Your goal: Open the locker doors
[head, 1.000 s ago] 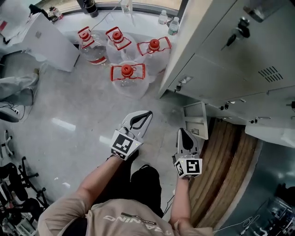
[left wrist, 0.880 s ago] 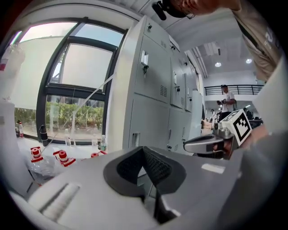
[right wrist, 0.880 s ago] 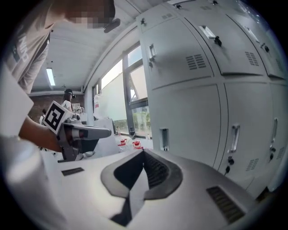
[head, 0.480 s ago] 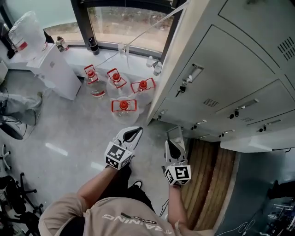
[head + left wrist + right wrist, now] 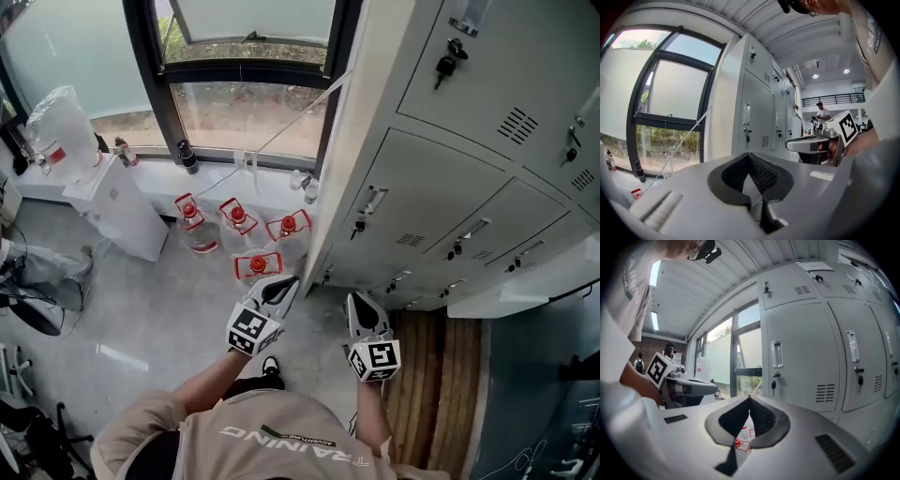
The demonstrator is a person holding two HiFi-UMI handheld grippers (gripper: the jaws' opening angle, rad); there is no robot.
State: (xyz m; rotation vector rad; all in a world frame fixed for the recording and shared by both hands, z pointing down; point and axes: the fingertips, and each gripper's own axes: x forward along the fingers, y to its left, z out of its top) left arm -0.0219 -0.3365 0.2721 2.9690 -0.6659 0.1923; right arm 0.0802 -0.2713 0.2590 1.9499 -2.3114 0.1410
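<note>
A bank of pale grey lockers (image 5: 450,169) fills the right of the head view, each door shut, with a small handle and a key in its lock. My left gripper (image 5: 283,287) and right gripper (image 5: 358,304) are held side by side in front of the lockers' left corner, both shut and empty, touching no door. In the right gripper view the jaws (image 5: 749,400) point level at a tall door whose handle (image 5: 776,354) has a key (image 5: 774,383) below it. In the left gripper view the jaws (image 5: 750,157) face the lockers' side panel (image 5: 726,108).
Several clear water jugs with red caps (image 5: 258,265) stand on the floor by the lockers' corner under a large window (image 5: 244,112). A white cabinet (image 5: 122,211) sits at the left. Wooden planks (image 5: 441,375) lie at the lockers' foot. A person (image 5: 820,110) stands far off.
Both grippers have risen together, still shut. The head view has tilted up, so the window and the upper locker doors now show and the jugs look smaller.
</note>
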